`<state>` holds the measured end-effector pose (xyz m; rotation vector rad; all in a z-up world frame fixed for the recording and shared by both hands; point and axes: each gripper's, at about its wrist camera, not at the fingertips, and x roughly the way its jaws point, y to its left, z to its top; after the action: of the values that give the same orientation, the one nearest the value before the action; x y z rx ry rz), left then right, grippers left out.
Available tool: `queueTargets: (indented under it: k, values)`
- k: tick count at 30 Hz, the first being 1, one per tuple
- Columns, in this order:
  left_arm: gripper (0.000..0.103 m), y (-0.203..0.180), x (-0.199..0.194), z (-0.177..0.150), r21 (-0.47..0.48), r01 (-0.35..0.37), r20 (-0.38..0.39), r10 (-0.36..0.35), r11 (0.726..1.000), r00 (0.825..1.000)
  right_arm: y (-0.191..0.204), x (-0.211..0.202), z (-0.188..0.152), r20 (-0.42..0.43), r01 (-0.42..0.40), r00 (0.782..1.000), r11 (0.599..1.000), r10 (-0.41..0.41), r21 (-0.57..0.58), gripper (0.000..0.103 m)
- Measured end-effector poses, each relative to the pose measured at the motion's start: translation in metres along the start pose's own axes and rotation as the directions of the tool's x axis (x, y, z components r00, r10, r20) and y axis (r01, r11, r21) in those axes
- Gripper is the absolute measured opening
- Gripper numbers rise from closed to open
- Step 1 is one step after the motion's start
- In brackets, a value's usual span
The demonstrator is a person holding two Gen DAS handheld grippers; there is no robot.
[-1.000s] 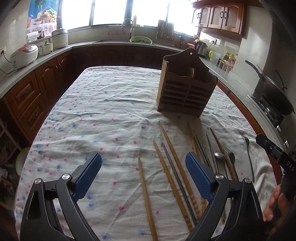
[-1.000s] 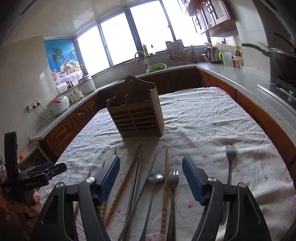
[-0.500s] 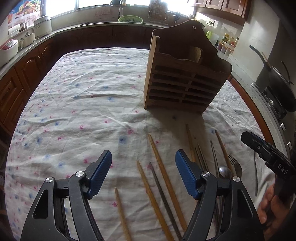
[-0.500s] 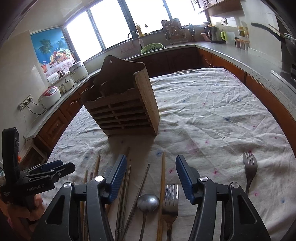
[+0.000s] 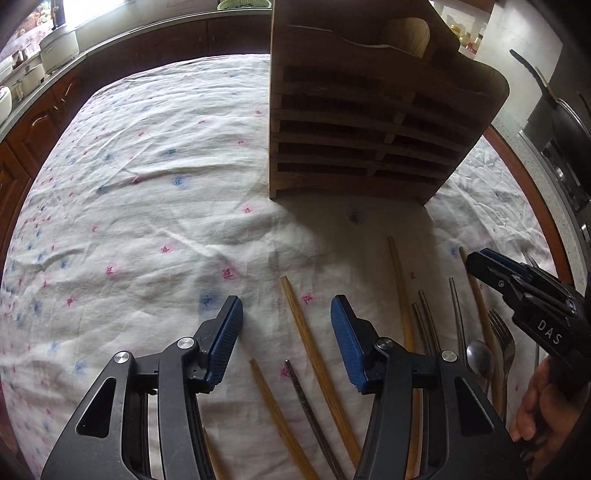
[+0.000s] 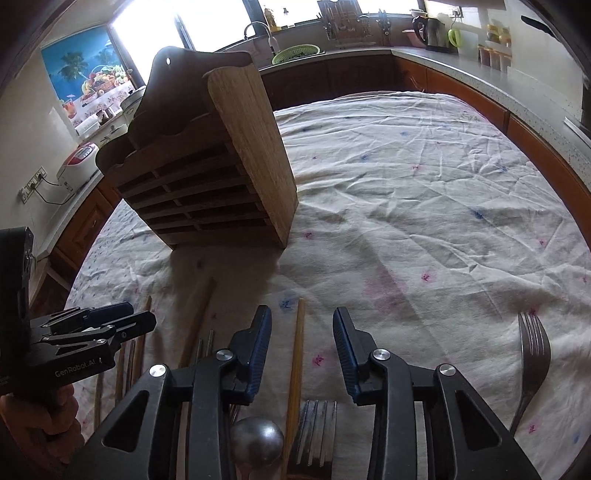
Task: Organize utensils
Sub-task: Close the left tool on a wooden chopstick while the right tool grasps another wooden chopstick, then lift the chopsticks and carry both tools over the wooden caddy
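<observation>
A slatted wooden utensil holder (image 5: 369, 122) stands upright on the flowered tablecloth (image 5: 147, 184); it also shows in the right wrist view (image 6: 207, 173). Several wooden and metal chopsticks (image 5: 314, 354) lie in front of it, with a spoon (image 5: 479, 358) and a fork (image 5: 504, 339) to the right. My left gripper (image 5: 286, 332) is open and empty, low over a wooden chopstick. My right gripper (image 6: 302, 343) is open and empty over a wooden chopstick (image 6: 297, 354), with a spoon (image 6: 256, 439) and fork (image 6: 316, 432) under it. Another fork (image 6: 533, 354) lies apart at right.
Kitchen counters with wooden cabinets (image 6: 461, 77) ring the table. A rice cooker (image 6: 79, 162) stands at left, a sink and dish rack (image 6: 343, 26) at the back, a kettle (image 6: 432, 31) at right. A stove with a pan (image 5: 554, 110) is beyond the table's right edge.
Both grippers have moved forward and down toward the holder and the utensils, which now look much larger. Both have narrowed their opening a little and stay empty.
</observation>
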<state>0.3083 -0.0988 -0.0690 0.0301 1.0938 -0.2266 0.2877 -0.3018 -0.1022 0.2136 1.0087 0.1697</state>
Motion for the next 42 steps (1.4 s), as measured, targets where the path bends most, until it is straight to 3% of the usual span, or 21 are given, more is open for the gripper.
queueTargets:
  k: [4, 7, 8, 10, 13, 16, 21, 31, 42]
  values:
    - [0.035, -0.011, 0.004, 0.001, 0.051, -0.045, 0.02, 0.044, 0.998, 0.999, 0.009, 0.009, 0.0, -0.009, 0.058, 0.998, 0.996, -0.059, -0.069, 0.026]
    - [0.012, -0.016, 0.003, 0.002, 0.078, -0.048, 0.031, 0.046, 0.996, 0.998, 0.019, 0.01, -0.003, -0.002, 0.104, 0.995, 0.986, -0.105, -0.129, 0.022]
    - [0.009, -0.017, 0.004, 0.002, 0.077, -0.043, 0.032, 0.041, 0.996, 0.999, 0.02, 0.01, -0.003, 0.001, 0.11, 0.994, 0.984, -0.111, -0.143, 0.02]
    - [0.009, -0.018, 0.004, 0.003, 0.076, -0.039, 0.037, 0.037, 0.996, 0.999, 0.019, 0.01, -0.002, -0.001, 0.106, 0.994, 0.983, -0.107, -0.148, 0.007]
    - [0.008, -0.014, 0.002, 0.004, 0.058, -0.004, 0.034, 0.002, 0.998, 0.999, 0.017, 0.011, 0.001, -0.01, 0.073, 0.997, 0.99, -0.075, -0.123, 0.006]
    - [0.008, -0.009, -0.009, 0.003, 0.029, 0.039, 0.052, -0.041, 0.999, 0.998, 0.011, 0.003, 0.002, -0.013, -0.012, 1.0, 0.998, 0.011, -0.059, 0.005]
    - [0.007, 0.004, -0.043, 0.0, -0.002, 0.108, 0.112, -0.107, 0.994, 0.988, 0.01, -0.031, 0.003, 0.05, -0.077, 0.996, 0.997, 0.078, -0.008, 0.005]
    - [0.006, 0.019, -0.129, -0.027, -0.021, 0.225, 0.254, -0.213, 0.974, 0.944, 0.021, -0.104, -0.001, 0.203, -0.187, 0.962, 0.982, 0.182, 0.007, 0.005]
    - [0.005, 0.029, -0.187, -0.058, -0.009, 0.301, 0.351, -0.279, 0.953, 0.894, 0.039, -0.165, -0.013, 0.31, -0.192, 0.93, 0.98, 0.198, -0.048, 0.005]
